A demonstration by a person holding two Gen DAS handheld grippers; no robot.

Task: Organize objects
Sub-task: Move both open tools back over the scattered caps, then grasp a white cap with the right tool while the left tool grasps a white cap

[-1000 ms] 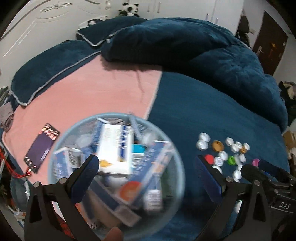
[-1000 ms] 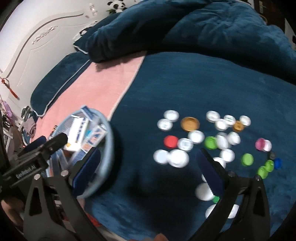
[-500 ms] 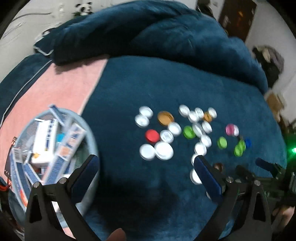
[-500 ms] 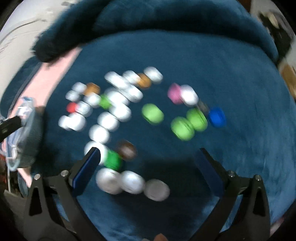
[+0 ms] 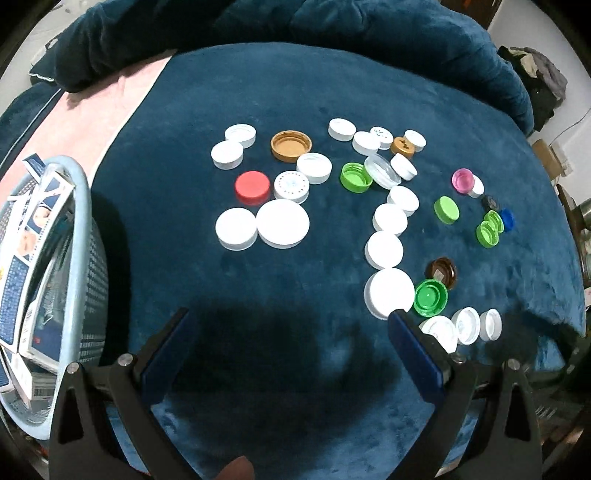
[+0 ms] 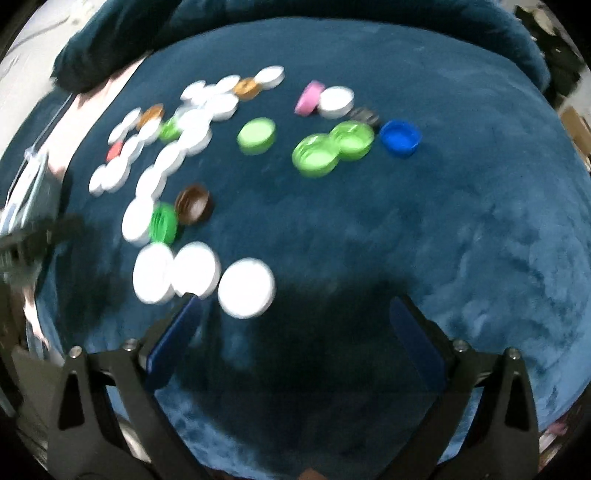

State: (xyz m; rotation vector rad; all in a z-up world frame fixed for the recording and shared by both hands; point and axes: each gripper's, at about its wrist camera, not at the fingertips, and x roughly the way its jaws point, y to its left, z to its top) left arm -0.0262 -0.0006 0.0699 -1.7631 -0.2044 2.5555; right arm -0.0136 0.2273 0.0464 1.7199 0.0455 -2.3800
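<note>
Several loose bottle caps lie scattered on a dark blue blanket point(image 5: 295, 369), mostly white, with a red cap point(image 5: 252, 186), a gold cap point(image 5: 291, 145) and a green cap point(image 5: 430, 297) among them. My left gripper point(image 5: 288, 317) points down at bare blanket below the caps, open and empty. A large white cap point(image 5: 389, 297) sits just past its right fingertip. In the blurred right wrist view, my right gripper point(image 6: 295, 301) is wide with its jaws closing. A white cap point(image 6: 246, 288) lies just ahead of its fingertips, by the left finger, untouched. A blue cap point(image 6: 400, 137) and green caps point(image 6: 316, 155) lie farther off.
A pale blue mesh basket point(image 5: 83, 206) full of blue and white boxes stands at the left edge of the blanket. A pink sheet point(image 5: 122, 96) shows behind it. A rumpled dark blue duvet point(image 5: 332, 29) is heaped at the back.
Both grippers have swung right, away from the basket, and sunk toward the blanket. The caps now fill both views and look larger.
</note>
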